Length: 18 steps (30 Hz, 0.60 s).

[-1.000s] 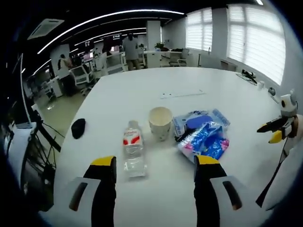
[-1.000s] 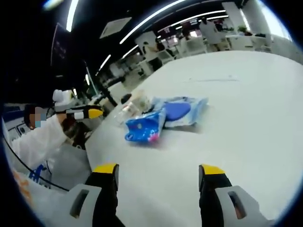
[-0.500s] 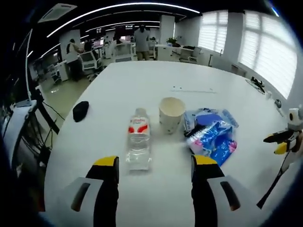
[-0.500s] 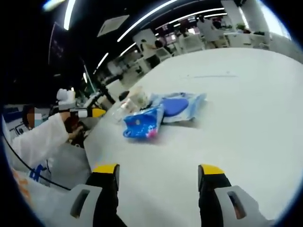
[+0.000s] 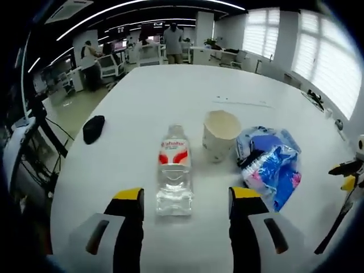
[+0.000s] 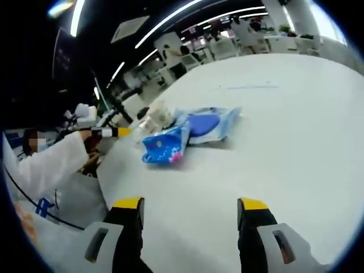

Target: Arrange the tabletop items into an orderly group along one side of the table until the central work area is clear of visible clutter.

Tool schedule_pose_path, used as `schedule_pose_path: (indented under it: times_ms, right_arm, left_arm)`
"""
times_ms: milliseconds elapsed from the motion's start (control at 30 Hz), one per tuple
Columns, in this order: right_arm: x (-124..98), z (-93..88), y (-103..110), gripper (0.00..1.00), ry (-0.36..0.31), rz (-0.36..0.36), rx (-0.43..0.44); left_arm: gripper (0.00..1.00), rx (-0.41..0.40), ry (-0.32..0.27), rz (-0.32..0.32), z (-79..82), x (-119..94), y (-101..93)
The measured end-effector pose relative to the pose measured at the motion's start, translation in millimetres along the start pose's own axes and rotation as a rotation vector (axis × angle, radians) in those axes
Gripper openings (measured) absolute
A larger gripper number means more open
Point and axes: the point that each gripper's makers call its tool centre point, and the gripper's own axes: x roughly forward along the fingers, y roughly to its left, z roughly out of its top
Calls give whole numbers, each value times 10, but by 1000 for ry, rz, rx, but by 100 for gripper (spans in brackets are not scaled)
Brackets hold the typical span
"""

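Yellow-tipped black jaws of the left gripper (image 5: 185,196) are seen spread wide at the near edge of the left gripper view, with nothing held between them; just beyond their tips, a clear plastic water bottle with a red and white label (image 5: 173,170) is laid on its side on the large white table (image 5: 170,96), its cap pointed away toward the far side. Just right of the bottle and slightly farther, a cream paper cup (image 5: 220,134) is stood upright; touching it on the right, a crumpled blue plastic packet with pink print (image 5: 274,173) is piled against a flat blue and clear plastic bag (image 5: 263,141). Far left on the table, well apart from the group, a small black object (image 5: 93,128) is lain. At the right edge, the right gripper (image 5: 348,173) is glimpsed.

From the right gripper view, the right gripper's (image 6: 189,206) jaws are likewise held wide apart and empty over bare table (image 6: 273,131); farther off, the blue packet (image 6: 165,149), the flat bag (image 6: 206,123) and the cup (image 6: 158,113) are grouped near the left edge; beyond, the left gripper (image 6: 111,132) is held by a white-sleeved arm (image 6: 45,168).
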Motion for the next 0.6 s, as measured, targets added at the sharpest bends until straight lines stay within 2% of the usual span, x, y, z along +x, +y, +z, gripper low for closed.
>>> schedule_pose_path:
  times_ms: [167,300,433,600]
  right_arm:
    - [43,-56,-24,66,22,-8,3]
    - [56,-83,-7,66,37,-9,4]
    - [82,-118,-9,65,49,-11,10]
    - [85,-148,-30,65,58,-21,26]
  left_arm:
    - [61,10,7,0,181,206,66]
    - [60,20,33,-10,227,365,99]
    - [58,27,59,-14,239,571,158]
    - [52,23,118,-17,126,710,182]
